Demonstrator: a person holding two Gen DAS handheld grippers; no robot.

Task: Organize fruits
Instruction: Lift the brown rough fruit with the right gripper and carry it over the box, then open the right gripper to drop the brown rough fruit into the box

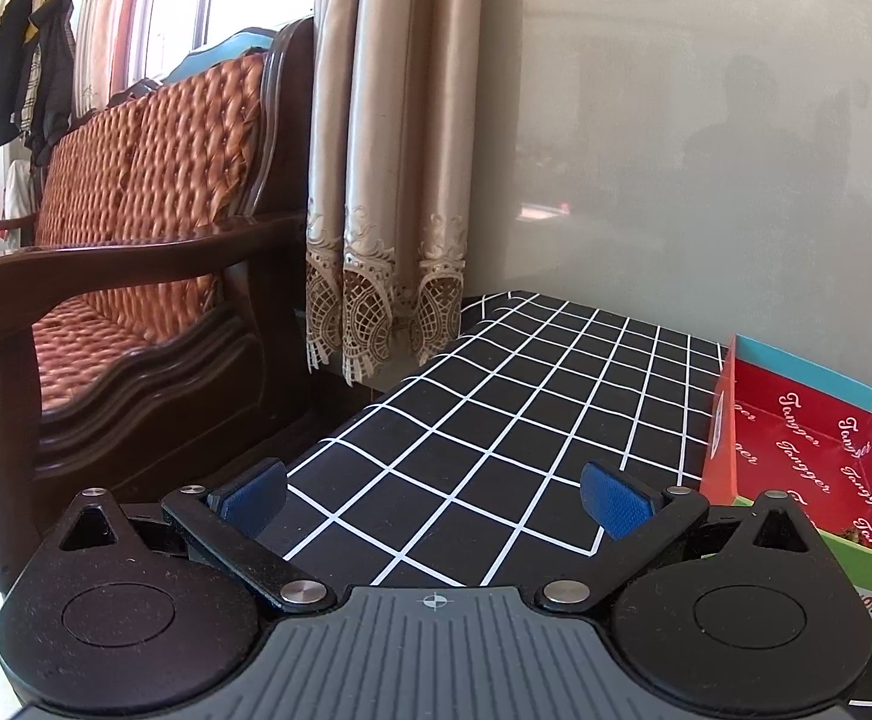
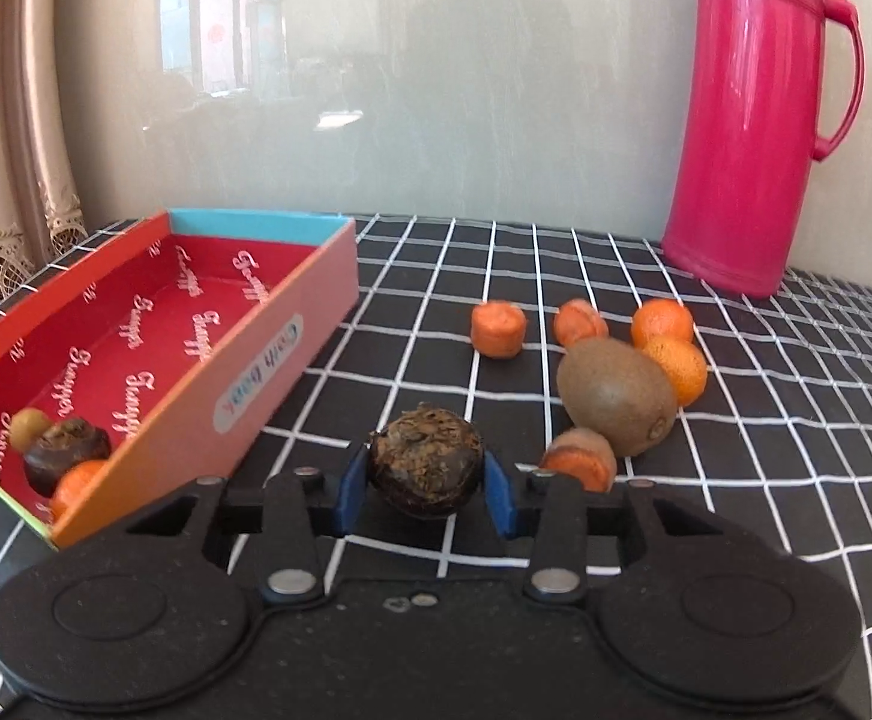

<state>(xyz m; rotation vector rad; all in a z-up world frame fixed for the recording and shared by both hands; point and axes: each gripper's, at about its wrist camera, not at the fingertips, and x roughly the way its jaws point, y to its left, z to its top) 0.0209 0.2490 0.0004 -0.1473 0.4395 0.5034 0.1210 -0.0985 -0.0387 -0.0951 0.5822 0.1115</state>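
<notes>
My right gripper [image 2: 426,495] is shut on a dark brown round fruit [image 2: 426,463], held just above the checked tablecloth. To its left lies the red-lined cardboard box [image 2: 291,306] with a dark round fruit [image 2: 66,450], a small yellowish fruit [image 2: 29,427] and an orange piece [image 2: 75,483] at its near end. To the right on the cloth lie a kiwi [image 2: 616,396], two oranges [image 2: 676,369] and three orange chunks [image 2: 499,328]. My left gripper [image 1: 436,498] is open and empty over the table's left part, with the box [image 1: 808,444] at its right.
A tall pink thermos [image 2: 754,114] stands at the back right against the wall. A wooden sofa [image 1: 135,252] and a curtain [image 1: 387,180] stand beyond the table's left edge [image 1: 375,402].
</notes>
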